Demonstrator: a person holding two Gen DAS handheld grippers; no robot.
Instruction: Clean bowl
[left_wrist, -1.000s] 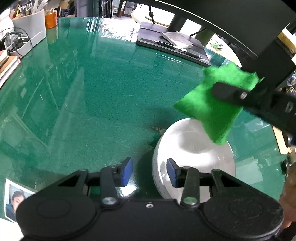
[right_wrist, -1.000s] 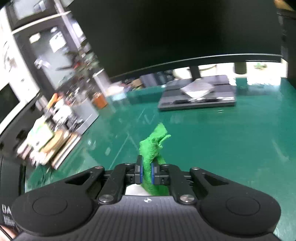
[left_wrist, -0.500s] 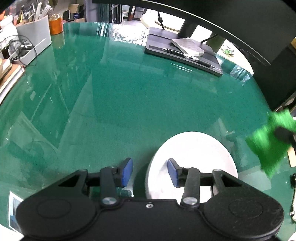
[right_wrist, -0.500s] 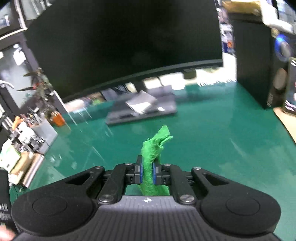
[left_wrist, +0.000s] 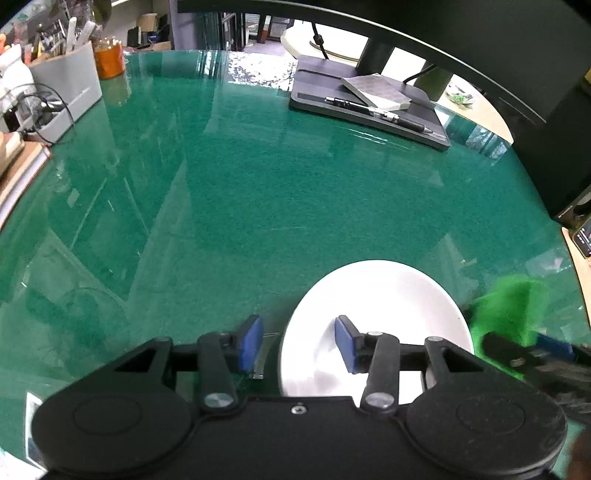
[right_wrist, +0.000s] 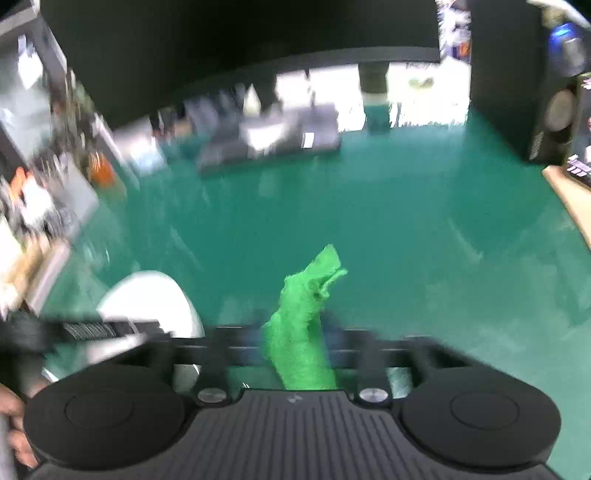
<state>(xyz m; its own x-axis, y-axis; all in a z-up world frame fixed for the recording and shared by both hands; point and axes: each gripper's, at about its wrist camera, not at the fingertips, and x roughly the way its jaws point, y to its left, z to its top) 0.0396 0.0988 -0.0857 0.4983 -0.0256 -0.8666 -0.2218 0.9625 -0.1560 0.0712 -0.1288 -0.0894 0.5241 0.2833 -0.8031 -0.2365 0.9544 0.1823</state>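
Right gripper (right_wrist: 293, 343) opening jaws, letting go of green cloth (right_wrist: 306, 314) just beside white bowl (left_wrist: 373, 314) on green table (left_wrist: 258, 203); cloth was over bowl moments ago. Wiping looking finished. Left gripper (left_wrist: 299, 343) sitting with jaws apart around bowl's near rim, not squeezing.

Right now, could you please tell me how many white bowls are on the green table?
1. The round white bowl sits on the green table, with the green cloth just to its right; no other is in view.

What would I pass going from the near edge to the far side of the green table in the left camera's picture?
White bowl → bare green table → dark tray with a pen and grey notepad.
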